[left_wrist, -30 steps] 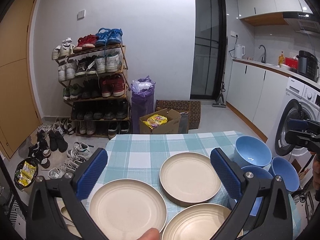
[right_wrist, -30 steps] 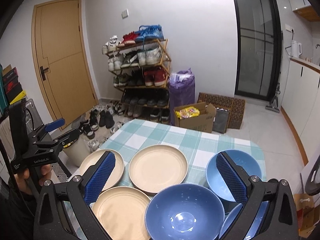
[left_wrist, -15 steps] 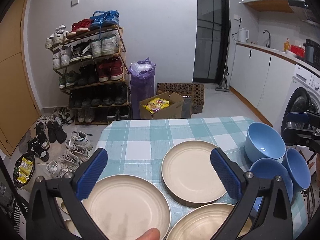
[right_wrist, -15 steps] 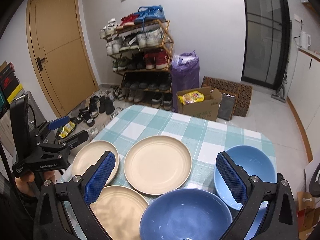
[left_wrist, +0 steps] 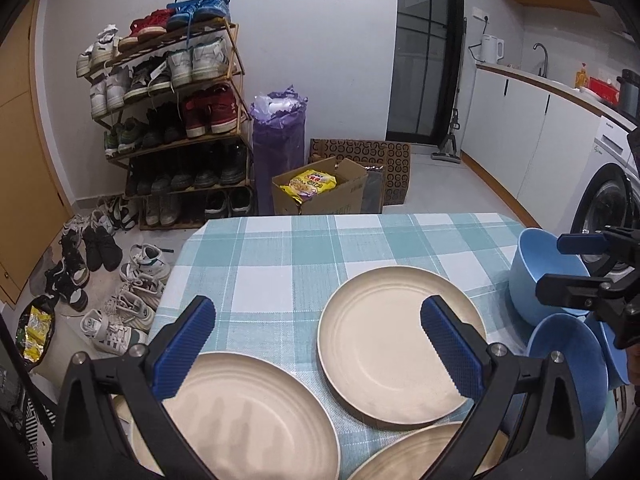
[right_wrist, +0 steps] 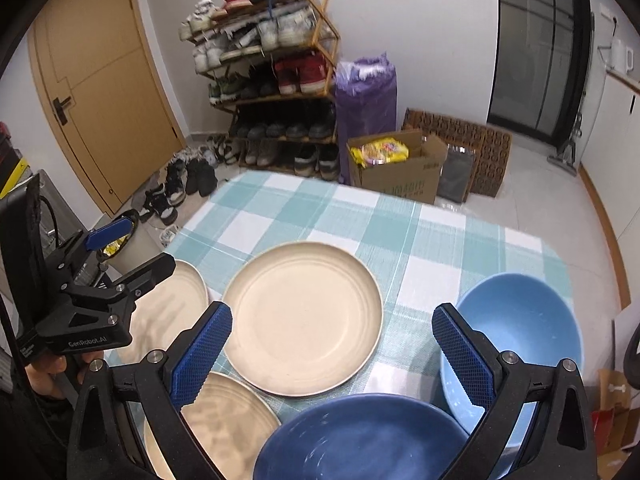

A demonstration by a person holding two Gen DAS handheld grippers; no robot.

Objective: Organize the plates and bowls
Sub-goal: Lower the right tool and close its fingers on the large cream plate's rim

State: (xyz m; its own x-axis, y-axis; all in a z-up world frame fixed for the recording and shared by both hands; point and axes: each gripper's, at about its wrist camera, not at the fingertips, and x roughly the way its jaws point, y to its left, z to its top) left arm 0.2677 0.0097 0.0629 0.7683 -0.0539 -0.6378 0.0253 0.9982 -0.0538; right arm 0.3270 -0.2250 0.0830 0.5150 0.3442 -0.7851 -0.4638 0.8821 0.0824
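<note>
Three beige plates lie on the teal checked tablecloth (left_wrist: 280, 264): a middle plate (left_wrist: 400, 344) (right_wrist: 304, 316), a left plate (left_wrist: 248, 420) (right_wrist: 168, 312) and a near plate (left_wrist: 420, 456) (right_wrist: 224, 420). At the table's right stand a light blue bowl (left_wrist: 548, 276) (right_wrist: 516, 332) and a darker blue bowl (left_wrist: 568, 364) (right_wrist: 360, 440); a third bowl's rim shows behind them. My left gripper (left_wrist: 316, 332) (right_wrist: 132, 250) hovers open over the left plate. My right gripper (right_wrist: 330, 332) (left_wrist: 568, 266) hangs open above the bowls. Neither holds anything.
Beyond the table's far edge are a shoe rack (left_wrist: 168, 112), a purple bag (left_wrist: 280, 152) and a cardboard box (left_wrist: 320, 192). Loose shoes (left_wrist: 120, 280) lie on the floor at left. A washing machine (left_wrist: 608, 208) and white cabinets stand at right.
Both grippers have moved forward and lower over the table, so plates and bowls look larger. Both stay open and the dishes have not moved.
</note>
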